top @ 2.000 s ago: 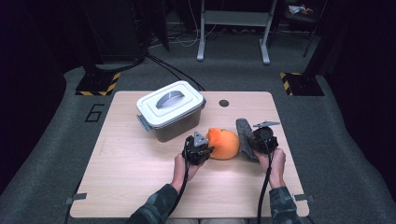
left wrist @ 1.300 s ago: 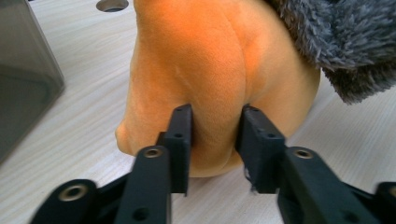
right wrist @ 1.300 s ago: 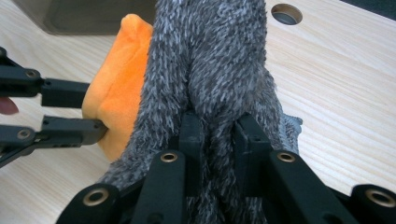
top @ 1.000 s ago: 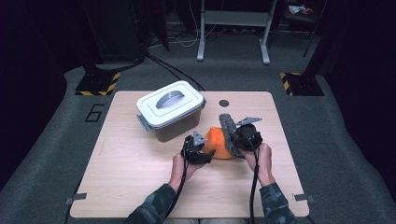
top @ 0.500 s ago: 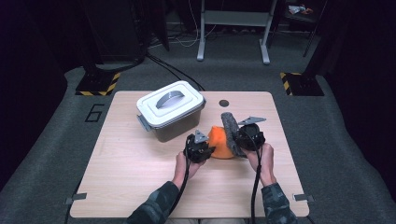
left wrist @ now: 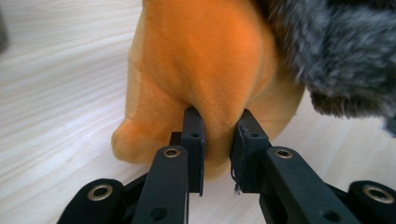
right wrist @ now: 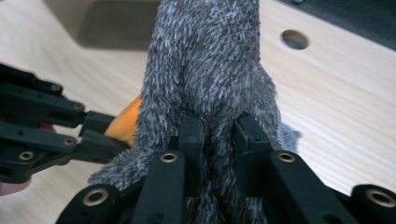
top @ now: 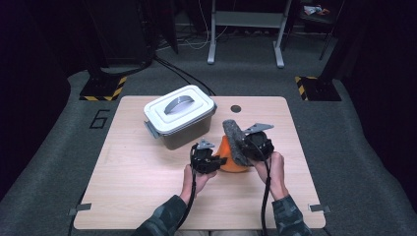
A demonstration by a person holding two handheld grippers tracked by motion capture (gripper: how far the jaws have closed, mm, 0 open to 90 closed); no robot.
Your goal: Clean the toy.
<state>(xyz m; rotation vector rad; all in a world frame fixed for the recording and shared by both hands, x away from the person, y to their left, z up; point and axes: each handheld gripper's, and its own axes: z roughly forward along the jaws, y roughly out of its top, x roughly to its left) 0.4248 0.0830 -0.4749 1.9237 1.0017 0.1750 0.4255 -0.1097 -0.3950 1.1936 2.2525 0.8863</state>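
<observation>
Evidently, two grips are shared on one soft toy:
Toy body: the orange plush is lying on the table, just in front of the lidded box, so that it can be pinched from both sides.
Left gripper: its jaws have just been closing and a fold of the orange plush is now pinched between them, seemingly to anchor the body.
Right gripper: it is clamped tight on the grey fuzzy part, which is held upright, probably to be pulled away from the body.
Box: kept closed, with its lid on.
</observation>
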